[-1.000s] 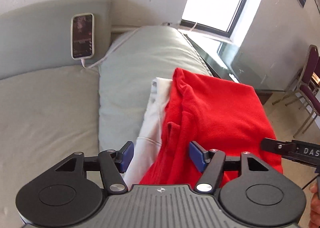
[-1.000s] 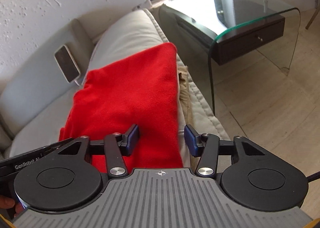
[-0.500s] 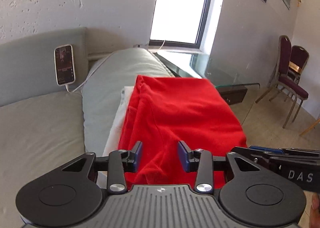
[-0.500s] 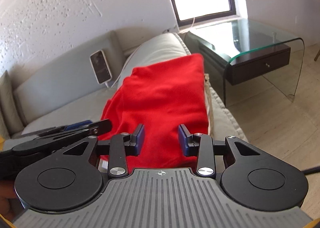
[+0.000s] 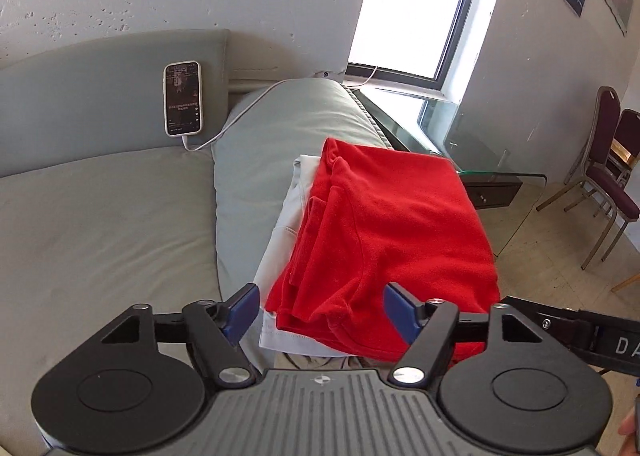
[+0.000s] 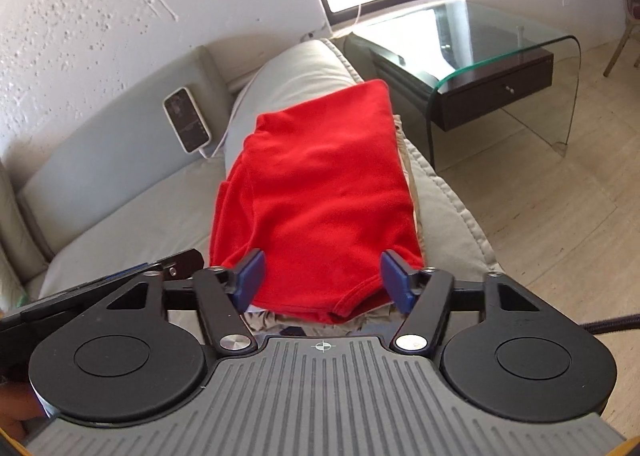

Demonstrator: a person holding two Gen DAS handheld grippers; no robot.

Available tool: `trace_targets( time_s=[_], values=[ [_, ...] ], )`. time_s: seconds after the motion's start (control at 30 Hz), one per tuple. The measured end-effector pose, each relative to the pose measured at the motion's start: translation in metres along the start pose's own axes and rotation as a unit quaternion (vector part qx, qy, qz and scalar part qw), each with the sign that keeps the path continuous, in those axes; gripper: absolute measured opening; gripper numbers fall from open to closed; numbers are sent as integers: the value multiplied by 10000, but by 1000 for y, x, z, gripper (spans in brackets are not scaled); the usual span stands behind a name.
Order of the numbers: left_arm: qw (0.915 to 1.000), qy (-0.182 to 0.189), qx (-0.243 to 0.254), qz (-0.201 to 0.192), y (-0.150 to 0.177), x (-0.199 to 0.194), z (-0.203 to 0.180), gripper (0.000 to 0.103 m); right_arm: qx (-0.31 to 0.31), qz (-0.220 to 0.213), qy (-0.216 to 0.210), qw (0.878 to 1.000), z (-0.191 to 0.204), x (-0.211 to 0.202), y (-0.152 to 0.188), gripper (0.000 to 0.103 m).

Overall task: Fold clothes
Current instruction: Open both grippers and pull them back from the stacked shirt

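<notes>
the red shirt [image 5: 392, 232] is sitting folded on top of a small stack, on the fat grey sofa arm [image 5: 272, 136] that runs up the middle of both frames. under it there's a white garment [image 5: 292, 208] peeking out along the left edge in the left wrist view, and something beige [image 6: 408, 172] showing on the right edge in the right wrist view.

the left gripper [image 5: 320, 310] and the right gripper [image 6: 322, 276] both hang just off the near end of the stack, jaws wide with nothing between the pads — they've just been opening, and the red fabric lies past them, not pinched.

handling-wise i'd guess it's a light, soft fleecy knit: floppy, no stiffness, not fragile, and grippy rather than slippery. the catch is that a folded piece like this comes undone if you grab one layer only. the near hem [image 6: 352, 304] curls up a bit at the bottom centre of the right wrist view, so that's the loose bit i'd avoid tugging.

if it needs moving or squaring up, i'd take it at the two near corners, one per gripper, biting through all the layers — or pinch the folded left edge where the sleeve [image 5: 310, 240] is tucked. the stack overhangs the rounded arm, so a one-sided pull could slide the whole pile off toward the floor [image 6: 560, 216].
</notes>
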State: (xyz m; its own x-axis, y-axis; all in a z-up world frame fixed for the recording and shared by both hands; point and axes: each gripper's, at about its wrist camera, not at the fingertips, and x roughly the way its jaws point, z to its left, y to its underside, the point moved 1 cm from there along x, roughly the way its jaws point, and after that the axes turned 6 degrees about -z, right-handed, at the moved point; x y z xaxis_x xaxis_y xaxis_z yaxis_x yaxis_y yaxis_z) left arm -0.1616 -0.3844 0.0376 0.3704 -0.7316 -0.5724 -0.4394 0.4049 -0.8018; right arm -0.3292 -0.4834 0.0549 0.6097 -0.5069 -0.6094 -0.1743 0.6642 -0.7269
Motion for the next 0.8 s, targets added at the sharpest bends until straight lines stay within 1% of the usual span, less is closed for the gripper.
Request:
trace_targets(
  time_s=[0.03, 0.1, 0.17, 0.23, 0.33, 0.43, 0.5, 0.67, 0.8],
  values=[
    [10000, -18, -9, -4, -1, -6, 0, 83, 0, 3, 7, 10000, 3, -6, 1, 84],
    [10000, -32, -52, -14, -1, -18, 2, 94, -30, 63, -9, 10000, 8, -18, 3, 87],
    [9999, -63, -90, -19, 1, -28, 3, 100, -18, 144, -28, 9999, 11, -29, 4, 88],
    [9999, -117, -62, -40, 4, -36, 3, 101, -62, 171, 56, 9998, 15, -38, 5, 92],
    [9998, -203, -5, -41, 8, -46, 4, 102, -135, 214, 185, 9995, 20, -52, 8, 94],
    [9996, -228, -164, 54, 11, -51, 9, 102, -301, 287, 314, 9986, 27, -59, 13, 94],
    [9995, -194, -253, 74, 12, -56, 11, 102, -407, 321, 368, 9980, 32, -64, 16, 94],
    [9996, 22, -268, 96, 17, -65, 10, 102, -675, 332, 415, 9963, 43, -75, 23, 94],
    [9996, 46, -279, 59, 19, -68, 6, 102, -763, 295, 508, 9953, 46, -82, 26, 95]
  ],
)
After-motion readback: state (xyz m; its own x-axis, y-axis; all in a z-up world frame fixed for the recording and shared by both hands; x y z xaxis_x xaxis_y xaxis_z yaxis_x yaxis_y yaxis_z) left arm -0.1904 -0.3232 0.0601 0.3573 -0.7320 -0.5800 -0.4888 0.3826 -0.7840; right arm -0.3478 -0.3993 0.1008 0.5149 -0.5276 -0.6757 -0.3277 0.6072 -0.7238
